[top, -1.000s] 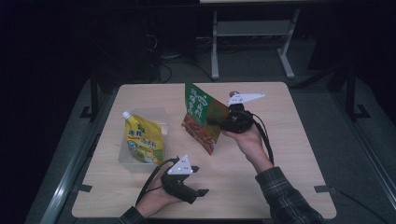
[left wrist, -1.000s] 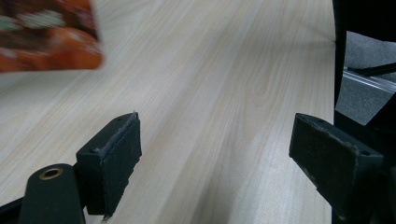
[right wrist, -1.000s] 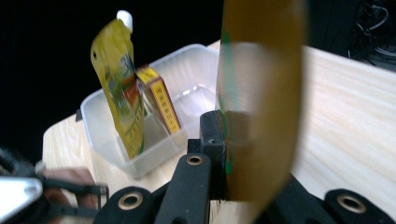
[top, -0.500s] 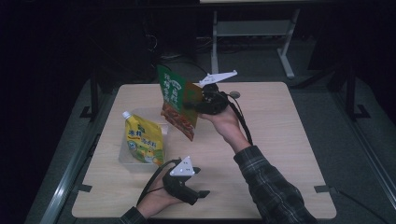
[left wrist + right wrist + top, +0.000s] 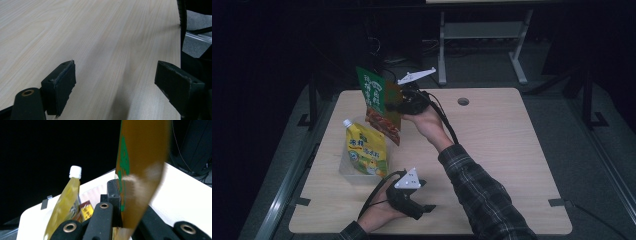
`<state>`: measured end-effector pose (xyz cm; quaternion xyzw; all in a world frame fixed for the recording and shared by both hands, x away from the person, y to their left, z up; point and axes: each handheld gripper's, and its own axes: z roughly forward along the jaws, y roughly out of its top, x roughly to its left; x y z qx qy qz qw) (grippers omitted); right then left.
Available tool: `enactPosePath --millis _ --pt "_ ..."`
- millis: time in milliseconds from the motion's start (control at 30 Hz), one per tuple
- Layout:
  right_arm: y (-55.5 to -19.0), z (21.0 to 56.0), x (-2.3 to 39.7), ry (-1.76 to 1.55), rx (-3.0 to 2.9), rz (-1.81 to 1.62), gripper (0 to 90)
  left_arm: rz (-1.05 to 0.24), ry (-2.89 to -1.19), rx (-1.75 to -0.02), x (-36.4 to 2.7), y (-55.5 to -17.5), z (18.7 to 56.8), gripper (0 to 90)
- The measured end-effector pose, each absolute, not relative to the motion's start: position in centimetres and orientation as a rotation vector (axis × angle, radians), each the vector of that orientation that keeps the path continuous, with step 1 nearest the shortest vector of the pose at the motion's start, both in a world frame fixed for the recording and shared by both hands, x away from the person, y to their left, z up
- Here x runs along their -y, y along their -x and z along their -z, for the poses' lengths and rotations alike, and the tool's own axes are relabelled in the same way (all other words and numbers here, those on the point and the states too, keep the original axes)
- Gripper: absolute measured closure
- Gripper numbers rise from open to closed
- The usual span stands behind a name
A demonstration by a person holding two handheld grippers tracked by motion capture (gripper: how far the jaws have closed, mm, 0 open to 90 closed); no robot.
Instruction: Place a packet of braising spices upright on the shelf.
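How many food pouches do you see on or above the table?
2. The green pouch hangs above the table, clamped in the right gripper. The yellow spouted pouch lies in the clear tray at the left. More may be hidden beneath it.

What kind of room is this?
Probably a lab or workshop set up for recording. A plain wooden table stands in a dark room, cables lie on the floor behind it, and a person holds a tool gripping a green packet.

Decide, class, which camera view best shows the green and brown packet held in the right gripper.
The high view: the green and brown packet shows whole, printed face out. The right gripper view catches its edge, blurred; the left gripper view faces the table.
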<state>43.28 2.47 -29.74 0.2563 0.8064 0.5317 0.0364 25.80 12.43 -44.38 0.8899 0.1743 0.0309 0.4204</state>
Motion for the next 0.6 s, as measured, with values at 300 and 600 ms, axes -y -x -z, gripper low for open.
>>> enactPosePath --millis 300,600 --pt "-44.8 31.5 -4.0 -0.813 -2.478 -1.643 89.7 -0.065 -2.251 -0.433 -12.3 -25.9 44.6 16.5" --pt "-45.1 32.1 -5.0 -0.821 -2.478 -1.667 89.7 -0.067 -2.249 -0.442 -12.2 -25.8 44.7 17.1"
